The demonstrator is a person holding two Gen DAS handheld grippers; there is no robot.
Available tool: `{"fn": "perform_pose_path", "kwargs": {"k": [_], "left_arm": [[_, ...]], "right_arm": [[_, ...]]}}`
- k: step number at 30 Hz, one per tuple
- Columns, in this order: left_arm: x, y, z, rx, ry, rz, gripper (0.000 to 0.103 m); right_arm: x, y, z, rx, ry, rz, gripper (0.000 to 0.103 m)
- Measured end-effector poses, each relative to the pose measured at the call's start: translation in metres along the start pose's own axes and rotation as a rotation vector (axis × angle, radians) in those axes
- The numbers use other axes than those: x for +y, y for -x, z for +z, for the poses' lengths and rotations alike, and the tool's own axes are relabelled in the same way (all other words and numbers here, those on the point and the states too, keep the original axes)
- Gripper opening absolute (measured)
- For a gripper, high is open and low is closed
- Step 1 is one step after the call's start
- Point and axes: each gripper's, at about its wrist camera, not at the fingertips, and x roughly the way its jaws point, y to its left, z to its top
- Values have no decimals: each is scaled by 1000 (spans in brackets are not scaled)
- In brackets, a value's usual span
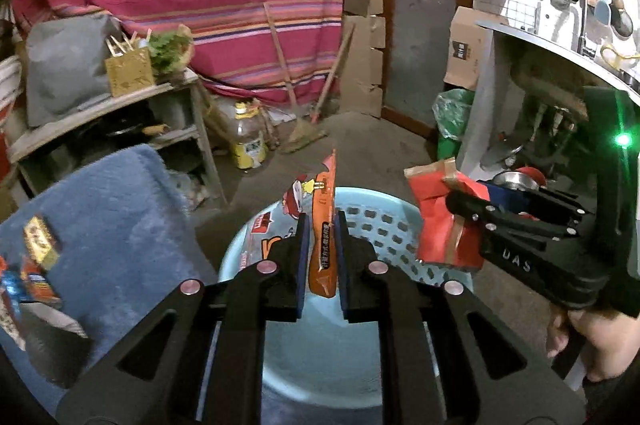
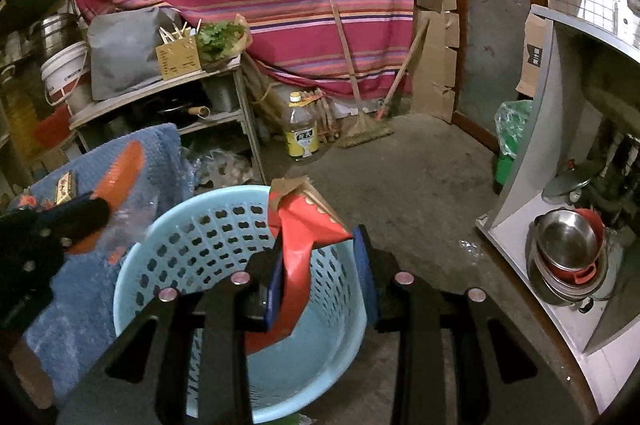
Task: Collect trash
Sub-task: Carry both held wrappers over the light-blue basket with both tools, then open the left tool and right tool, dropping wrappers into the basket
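Largest in my view is the blue towel-covered surface (image 1: pixel 116 225) on the left, with several small wrappers (image 1: pixel 38 257) lying near its left edge; their print is too blurred for me to read. Just beside its right edge stands the light blue perforated basket (image 2: pixel 192 249) on the concrete floor. From the right wrist camera I can see its smooth bottom, but my own gripper hides much of the inside, so I cannot tell what is in it.

My left gripper (image 1: pixel 320 253) hangs above the basket's rim, jaws narrowed on an orange snack wrapper (image 1: pixel 324 225) that stands upright between the pads. It carries a cartoon figure and dark characters I cannot make out. My right gripper (image 2: pixel 320 273) is over the basket too, jaws a moderate way apart, with a crumpled red paper packet (image 2: pixel 300 245) with brown tape caught between them, pressed against the left pad. "UAS" is embossed on the right gripper's body.
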Motion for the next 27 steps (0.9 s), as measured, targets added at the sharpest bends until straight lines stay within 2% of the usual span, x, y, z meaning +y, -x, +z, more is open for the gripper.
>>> {"fn": "perform_pose_path", "kwargs": {"k": [8,10,12,16,18,22,23,25,27], "left_arm": [[1,-32,-3,47,-3,0,13],[3,-35,-5,58,2,3,16],[5,-35,-6,54,4,11,32],[16,-24,-7,27,7,48,52],[23,-15,-8,10,9,70,65],[43,10,-12,-41,22,131,80],[49,14,-13,-47,29,139,84],[63,26,-14,-59,46,168,87],[77,38,-16,-69,71,193,93]], "right_arm": [[-1,-11,-9,31,-3,-8,33],[-1,-14,-10,37,-4,-8,32],[0,-17,-10,40,-5,-7,33],[5,-19,-10,41,-1,-5,33],[9,-21,-11,42,6,-5,34],[20,-28,-13,49,7,4,38],[23,-29,-13,49,6,2,45],[32,-32,-15,52,7,0,49],[40,-34,-16,55,16,-13,64]]}}
